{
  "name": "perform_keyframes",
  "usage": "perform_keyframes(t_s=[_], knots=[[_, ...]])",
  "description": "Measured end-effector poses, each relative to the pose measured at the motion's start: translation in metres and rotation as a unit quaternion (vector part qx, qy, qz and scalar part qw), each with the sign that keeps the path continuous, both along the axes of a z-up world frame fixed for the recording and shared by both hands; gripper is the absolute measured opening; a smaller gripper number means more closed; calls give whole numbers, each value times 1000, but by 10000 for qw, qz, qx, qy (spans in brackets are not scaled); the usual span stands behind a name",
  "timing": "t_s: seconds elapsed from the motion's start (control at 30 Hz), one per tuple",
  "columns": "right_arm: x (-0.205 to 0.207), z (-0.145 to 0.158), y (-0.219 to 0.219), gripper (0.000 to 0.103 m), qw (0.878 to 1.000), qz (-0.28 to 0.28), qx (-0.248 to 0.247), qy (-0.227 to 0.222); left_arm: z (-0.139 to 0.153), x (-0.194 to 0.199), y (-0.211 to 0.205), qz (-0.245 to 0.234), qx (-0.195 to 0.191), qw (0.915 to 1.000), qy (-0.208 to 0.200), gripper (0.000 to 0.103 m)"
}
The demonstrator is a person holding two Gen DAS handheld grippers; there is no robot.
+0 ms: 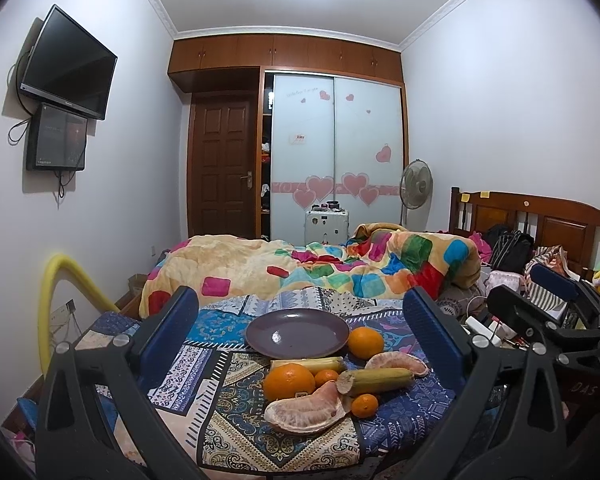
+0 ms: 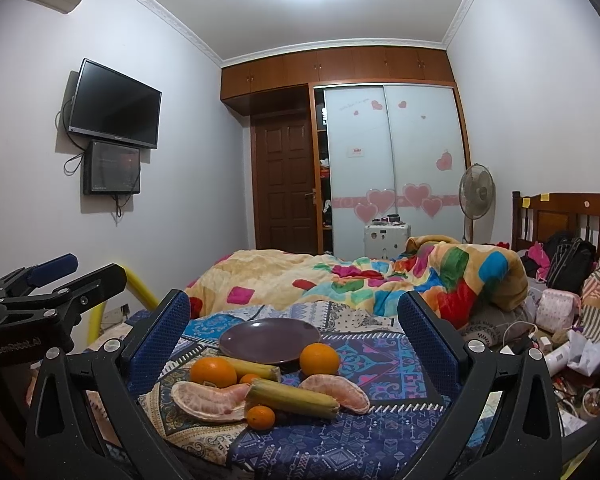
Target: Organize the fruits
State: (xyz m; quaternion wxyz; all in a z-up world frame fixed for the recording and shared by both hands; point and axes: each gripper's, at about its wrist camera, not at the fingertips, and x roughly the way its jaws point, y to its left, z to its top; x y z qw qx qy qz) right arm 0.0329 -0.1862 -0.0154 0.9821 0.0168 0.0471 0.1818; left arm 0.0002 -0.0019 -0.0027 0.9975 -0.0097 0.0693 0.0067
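Note:
An empty purple plate (image 1: pixel 297 332) (image 2: pixel 269 340) sits on a patterned blue quilt (image 1: pixel 228 400). In front of it lie two large oranges (image 1: pixel 289 381) (image 1: pixel 365 343), two small tangerines (image 1: pixel 365 405) (image 2: pixel 261 417), two yellow-green cane pieces (image 1: pixel 376 380) (image 2: pixel 294 398) and two peeled pomelo wedges (image 1: pixel 306 410) (image 2: pixel 337 391). My left gripper (image 1: pixel 300 320) is open and empty, hovering in front of the fruit. My right gripper (image 2: pixel 294 316) is open and empty, also in front of the pile. Each gripper shows at the side of the other's view.
A colourful blanket (image 1: pixel 340 264) is heaped behind the plate. Bags, a plush toy and clutter (image 2: pixel 560 320) fill the right of the bed by the wooden headboard (image 1: pixel 540 220). A yellow tube (image 1: pixel 60 300) curves at the left.

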Motion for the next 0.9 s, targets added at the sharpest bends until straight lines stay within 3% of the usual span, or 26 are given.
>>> perform_keyframes(t_s=[0.6,0.9], knots=[[8,-3,3,103,10000,39,-12,57,-5,6,6,4,-37,10000,22,103],[34,-32,8,103,9984,-31,-212,526,-33,33,18,2,-97,9985,535,103]])
